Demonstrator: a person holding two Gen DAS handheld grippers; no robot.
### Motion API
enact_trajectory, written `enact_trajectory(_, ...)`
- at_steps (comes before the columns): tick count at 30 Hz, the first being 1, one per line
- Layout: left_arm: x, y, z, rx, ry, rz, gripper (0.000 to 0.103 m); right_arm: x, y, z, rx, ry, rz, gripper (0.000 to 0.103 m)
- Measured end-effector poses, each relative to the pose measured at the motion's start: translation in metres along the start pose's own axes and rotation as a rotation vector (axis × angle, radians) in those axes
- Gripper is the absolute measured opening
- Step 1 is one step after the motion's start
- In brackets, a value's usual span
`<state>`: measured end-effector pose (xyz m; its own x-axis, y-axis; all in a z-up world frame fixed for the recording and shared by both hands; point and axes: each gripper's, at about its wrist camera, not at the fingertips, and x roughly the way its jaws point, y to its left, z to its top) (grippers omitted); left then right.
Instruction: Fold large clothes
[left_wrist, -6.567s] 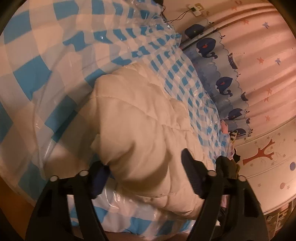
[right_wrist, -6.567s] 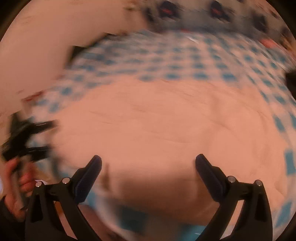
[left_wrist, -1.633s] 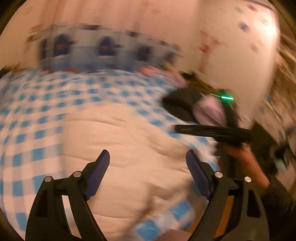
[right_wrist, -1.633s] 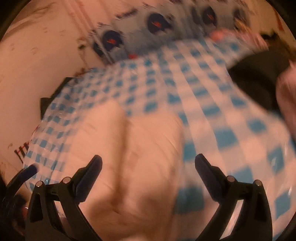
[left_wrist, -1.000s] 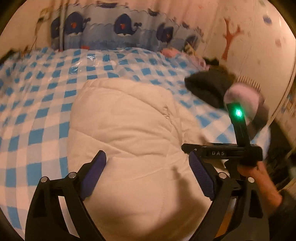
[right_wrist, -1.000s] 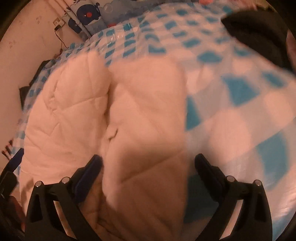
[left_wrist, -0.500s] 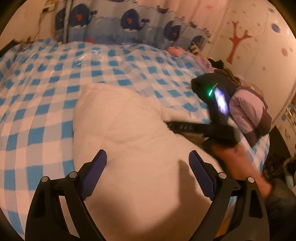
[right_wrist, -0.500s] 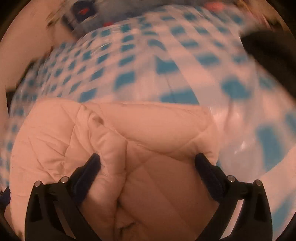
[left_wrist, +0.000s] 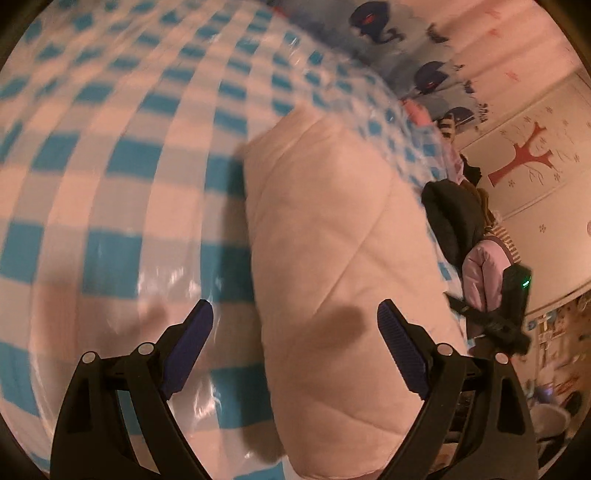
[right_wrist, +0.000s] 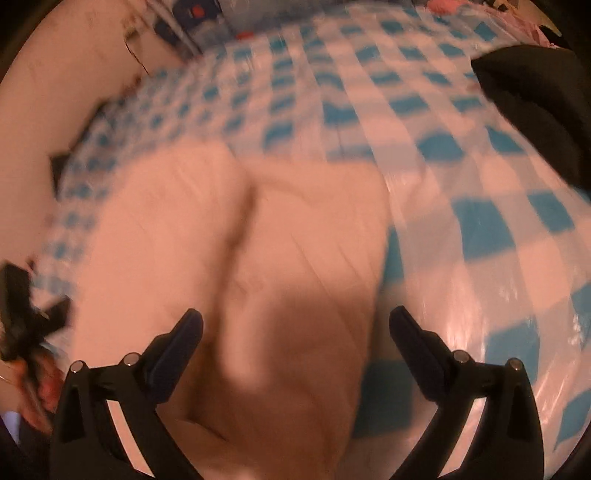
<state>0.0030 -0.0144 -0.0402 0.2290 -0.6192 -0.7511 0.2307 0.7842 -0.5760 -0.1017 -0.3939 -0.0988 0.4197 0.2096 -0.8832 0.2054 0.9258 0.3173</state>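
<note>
On a bed spread with a blue-and-white checked cover (left_wrist: 110, 192) under clear plastic film, one cream quilted jacket (left_wrist: 332, 258) lies folded into a thick bundle, its stitched panels facing up. Seen from the left wrist camera, the left gripper (left_wrist: 295, 336) hangs above the bundle's near end with its two fingers (left_wrist: 192, 332) spread wide, holding nothing; the left finger is over the checked cover, the right finger over the jacket. From the right wrist camera, blurred by motion, the right gripper (right_wrist: 295, 339) is likewise splayed wide and empty above the same jacket (right_wrist: 229, 266), where a single deep crease runs down the padding.

Along the bundle's right side, in the left view, a heap of other clothing crowds the bed's edge: one dark garment (left_wrist: 454, 221) and one pale pink padded garment (left_wrist: 480, 273) just below it. In front of that heap the right gripper appears as a black device with one green light (left_wrist: 526, 283). The dark garment also fills the upper right corner of the right view (right_wrist: 535, 96). The left gripper, gripped by a hand, shows at the far left edge there (right_wrist: 22, 325).

Behind the bed hangs a curtain with a whale-print border (left_wrist: 406, 55); three whales can be made out in the left view. One red tree decal (left_wrist: 524, 155) marks the wall at right.
</note>
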Motion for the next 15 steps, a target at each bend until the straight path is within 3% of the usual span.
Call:
enact_trajectory(2, 0.013, 0.004, -0.006, -0.031, 0.036, -0.033, 0.089, 0.024, -0.011, -0.015, 0.022, 0.040, 0.000, 0.097)
enact_trajectory(6, 0.036, 0.013, -0.010, -0.111, 0.077, -0.108, 0.095, 0.030, -0.026, -0.029, 0.098, -0.020, 0.062, 0.097)
enact_trajectory(9, 0.043, 0.000, -0.014, -0.055, 0.081, -0.140, 0.095, 0.030, -0.023, -0.034, 0.129, -0.066, 0.076, 0.098)
enact_trajectory(12, 0.043, -0.033, -0.020, 0.096, 0.068, -0.044, 0.095, 0.033, -0.006, -0.038, 0.176, -0.138, 0.128, 0.098)
enact_trajectory(15, 0.029, -0.019, -0.011, 0.063, 0.020, -0.014, 0.095, 0.047, 0.014, -0.031, 0.210, -0.157, 0.202, 0.098)
